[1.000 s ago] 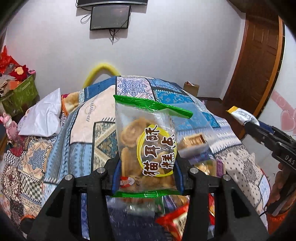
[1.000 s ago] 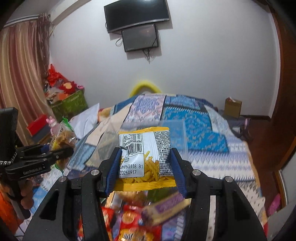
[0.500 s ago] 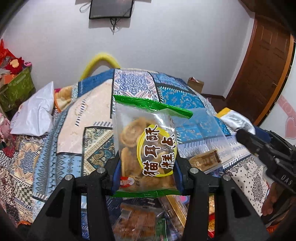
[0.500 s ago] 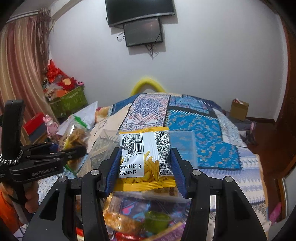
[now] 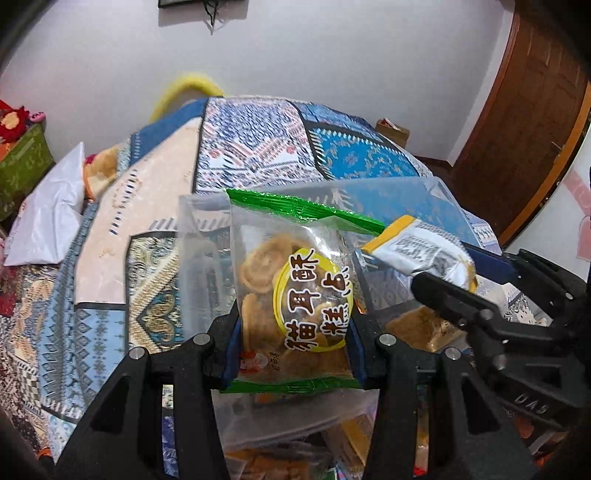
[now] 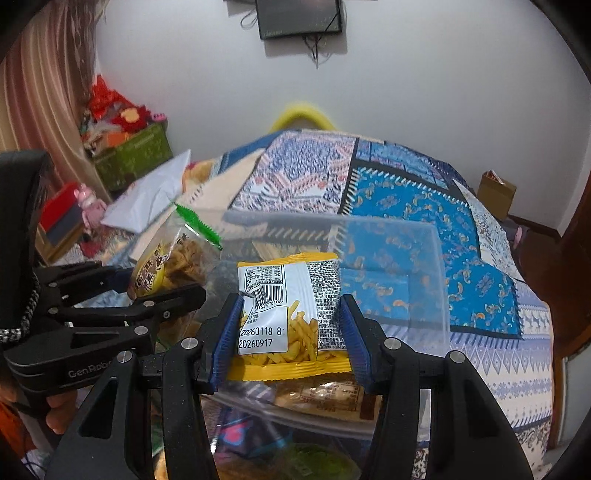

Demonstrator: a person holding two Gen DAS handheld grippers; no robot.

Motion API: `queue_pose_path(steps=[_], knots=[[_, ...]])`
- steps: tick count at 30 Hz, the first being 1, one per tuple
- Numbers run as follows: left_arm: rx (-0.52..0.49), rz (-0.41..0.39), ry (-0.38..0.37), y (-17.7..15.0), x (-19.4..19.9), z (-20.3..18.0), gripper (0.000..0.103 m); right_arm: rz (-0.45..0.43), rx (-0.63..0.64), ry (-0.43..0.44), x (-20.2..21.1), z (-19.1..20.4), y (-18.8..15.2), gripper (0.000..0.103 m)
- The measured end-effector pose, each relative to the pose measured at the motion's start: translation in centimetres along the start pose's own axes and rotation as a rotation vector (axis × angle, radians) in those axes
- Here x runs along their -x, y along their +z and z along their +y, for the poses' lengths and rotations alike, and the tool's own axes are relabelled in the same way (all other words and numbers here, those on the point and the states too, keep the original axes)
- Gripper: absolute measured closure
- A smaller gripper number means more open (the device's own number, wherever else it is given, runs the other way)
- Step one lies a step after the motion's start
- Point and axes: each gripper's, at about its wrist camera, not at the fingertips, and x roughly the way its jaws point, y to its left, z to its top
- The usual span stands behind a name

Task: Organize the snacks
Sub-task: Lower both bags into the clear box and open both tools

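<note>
Above the clear box [image 6: 424, 258] on the bed [image 5: 258, 140], your left gripper [image 5: 293, 350] clamps the cookie bag [image 5: 295, 295]; your right gripper [image 6: 291, 339] clamps the fries packet [image 6: 288, 314]. Both have moved closer over the box, ready for dropping in.

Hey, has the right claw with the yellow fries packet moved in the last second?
Yes. The right claw, shut on the yellow fries packet, has moved forward and down over the clear plastic bin; the wall-mounted screen has slid up the frame.
</note>
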Motion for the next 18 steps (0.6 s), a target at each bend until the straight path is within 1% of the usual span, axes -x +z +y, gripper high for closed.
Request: queue_pose_path(steps=[6,9,11,13,15,18], knots=[[0.015,0.051,0.016,0.0,-1.9,0.2,0.057,0.047,-0.003,0.010,-1.1,-0.3,-0.4,0.053],[0.020,0.050,0.061,0.0,-2.1,0.1,0.056,0.048,0.000,0.001,-1.0,-0.3,-0.5,0.052],[0.025,0.052,0.057,0.0,-2.0,0.3,0.053,0.052,-0.002,0.003,-1.1,-0.4,-0.5,0.052],[0.040,0.047,0.042,0.0,-1.7,0.5,0.048,0.062,-0.010,0.022,-1.1,-0.5,-0.4,0.049],[0.044,0.038,0.044,0.1,-1.2,0.5,0.044,0.054,-0.021,0.029,-0.6,-0.5,-0.4,0.036],[0.035,0.027,0.050,0.2,-0.2,0.3,0.043,0.023,-0.025,0.023,0.6,-0.5,-0.3,0.034]])
